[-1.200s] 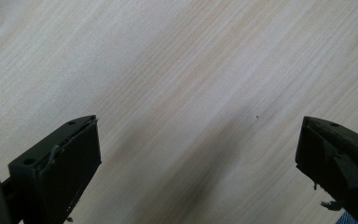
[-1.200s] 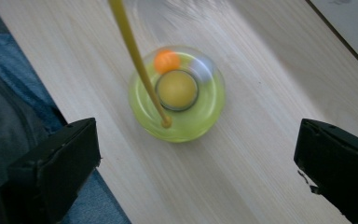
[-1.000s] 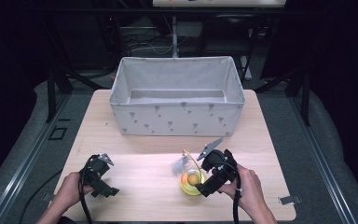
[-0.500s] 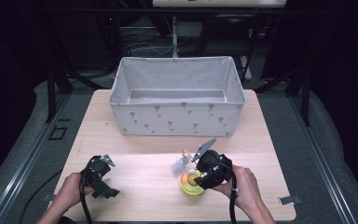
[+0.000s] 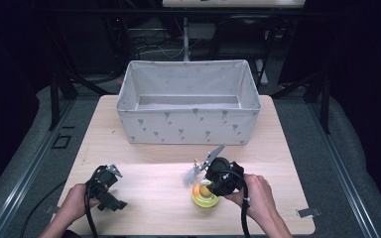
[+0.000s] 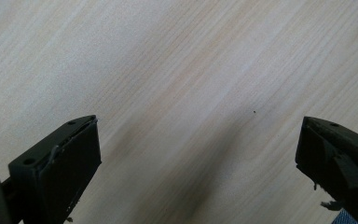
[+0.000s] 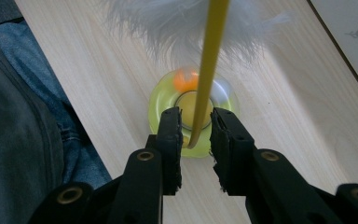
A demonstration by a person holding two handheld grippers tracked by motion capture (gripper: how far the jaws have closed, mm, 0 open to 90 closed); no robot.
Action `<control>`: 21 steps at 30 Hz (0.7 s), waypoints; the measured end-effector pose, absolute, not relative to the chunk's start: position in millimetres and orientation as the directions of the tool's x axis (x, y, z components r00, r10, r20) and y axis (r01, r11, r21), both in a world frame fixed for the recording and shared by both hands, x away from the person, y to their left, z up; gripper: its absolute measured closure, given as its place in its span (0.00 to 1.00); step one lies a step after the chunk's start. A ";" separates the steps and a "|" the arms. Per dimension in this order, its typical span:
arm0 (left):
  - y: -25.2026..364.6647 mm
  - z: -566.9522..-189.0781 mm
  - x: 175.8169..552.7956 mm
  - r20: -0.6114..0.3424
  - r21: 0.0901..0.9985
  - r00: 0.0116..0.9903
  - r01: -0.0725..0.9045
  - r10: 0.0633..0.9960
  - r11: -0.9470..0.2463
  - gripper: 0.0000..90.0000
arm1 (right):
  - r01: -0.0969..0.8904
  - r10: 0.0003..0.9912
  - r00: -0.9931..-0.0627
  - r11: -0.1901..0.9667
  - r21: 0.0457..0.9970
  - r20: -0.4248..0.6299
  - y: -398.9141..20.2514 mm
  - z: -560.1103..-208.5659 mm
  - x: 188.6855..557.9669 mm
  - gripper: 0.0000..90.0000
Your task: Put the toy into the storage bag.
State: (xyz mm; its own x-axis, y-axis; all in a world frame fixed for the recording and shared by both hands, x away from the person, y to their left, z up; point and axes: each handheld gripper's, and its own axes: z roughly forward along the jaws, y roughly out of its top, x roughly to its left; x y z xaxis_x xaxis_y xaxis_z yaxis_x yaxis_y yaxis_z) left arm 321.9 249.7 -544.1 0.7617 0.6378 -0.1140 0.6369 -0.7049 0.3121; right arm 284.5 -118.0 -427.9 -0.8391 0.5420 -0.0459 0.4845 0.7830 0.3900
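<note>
We see the right hand (image 5: 260, 196) at the near right of the table (image 5: 149, 173), tipping the right gripper (image 7: 196, 125) down over a yellow-green ring toy (image 7: 158, 109) with an orange ball and a white feather (image 7: 168, 23). Its jaws have just been closing and now stand close on either side of the toy's yellow stick (image 7: 207, 70); we cannot tell whether the pads press it. A second ago they were spread wide above the toy. The left hand (image 5: 72, 206) rests at the near left, as before, the left gripper (image 5: 104, 186) agape over bare wood. The white fabric bin (image 5: 188, 131) sits well behind.
</note>
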 end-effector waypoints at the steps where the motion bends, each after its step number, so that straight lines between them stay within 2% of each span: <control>1: 249.7 -544.2 322.1 -0.113 0.310 0.761 0.637 0.638 -0.705 0.00 | 0.487 0.541 -0.840 0.784 0.384 -0.040 -117.8 -428.9 284.7 0.83; 4: 249.5 -544.1 322.0 -0.113 0.310 0.763 0.636 0.637 -0.707 0.00 | 0.485 0.538 -0.842 0.789 0.377 -0.042 -117.8 -429.4 284.6 0.85; 8: 249.1 -544.5 321.9 -0.112 0.306 0.765 0.634 0.635 -0.710 0.00 | 0.480 0.534 -0.845 0.789 0.384 -0.041 -117.4 -429.3 283.8 0.97; 21: 249.1 -544.7 322.3 -0.113 0.304 0.761 0.639 0.639 -0.707 0.00 | 0.470 0.533 -0.845 0.785 0.404 -0.053 -115.4 -427.1 283.0 0.98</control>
